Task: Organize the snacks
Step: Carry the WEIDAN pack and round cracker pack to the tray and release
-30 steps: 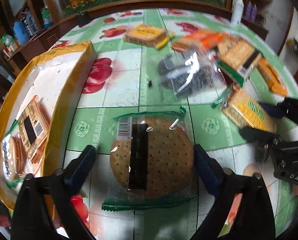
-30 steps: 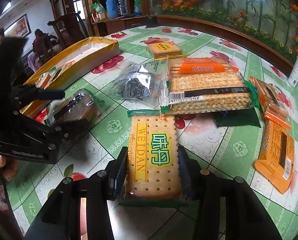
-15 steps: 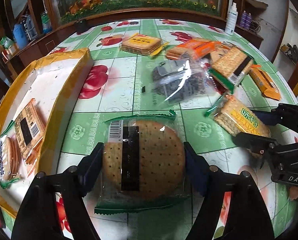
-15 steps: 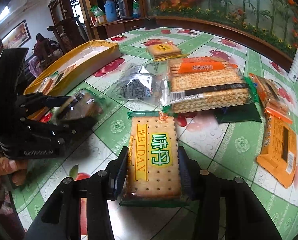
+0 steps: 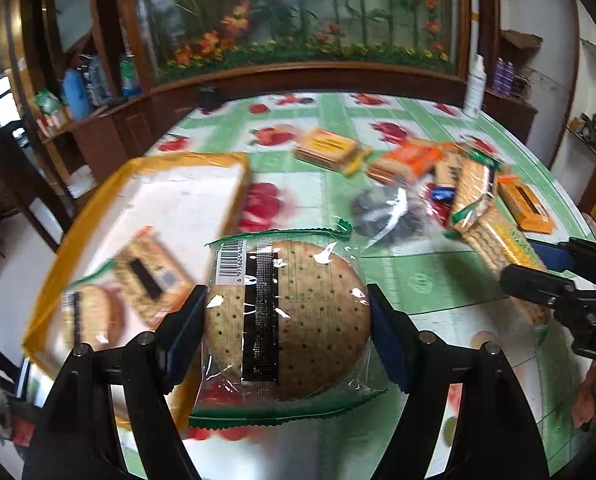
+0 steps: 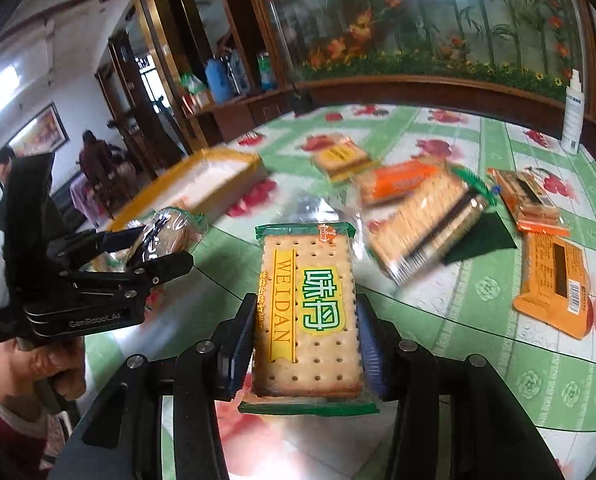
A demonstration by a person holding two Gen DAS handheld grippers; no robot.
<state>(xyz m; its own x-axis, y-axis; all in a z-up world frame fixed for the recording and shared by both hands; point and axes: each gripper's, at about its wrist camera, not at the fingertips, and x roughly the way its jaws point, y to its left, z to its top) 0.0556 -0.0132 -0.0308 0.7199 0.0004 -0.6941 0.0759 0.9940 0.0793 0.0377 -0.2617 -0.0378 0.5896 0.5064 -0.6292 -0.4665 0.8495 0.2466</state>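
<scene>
My left gripper (image 5: 288,330) is shut on a round biscuit pack (image 5: 294,320) in clear wrap with a black stripe, held above the table beside the yellow-rimmed tray (image 5: 234,158). Two packs lie in that tray: a rectangular cracker pack (image 5: 150,276) and a round one (image 5: 92,320). My right gripper (image 6: 305,340) is shut on a rectangular WEIDAN cracker pack (image 6: 307,312), lifted off the table. In the right wrist view the left gripper (image 6: 154,252) shows at the left with its round pack (image 6: 166,232). The right gripper's fingers (image 5: 537,278) show at the right edge of the left wrist view.
Several snack packs lie on the green fruit-patterned tablecloth (image 6: 477,344): a long cracker pack (image 6: 425,220), orange packs (image 6: 553,280), a yellow pack (image 6: 339,158), a clear bag of dark snacks (image 5: 385,212). A white bottle (image 6: 571,112) stands at the far right. A person's hand (image 6: 46,364) holds the left gripper.
The left gripper closed on the round biscuit pack and lifted it toward the tray. The right gripper, holding the WEIDAN pack throughout, raised it off the table and tilted up.
</scene>
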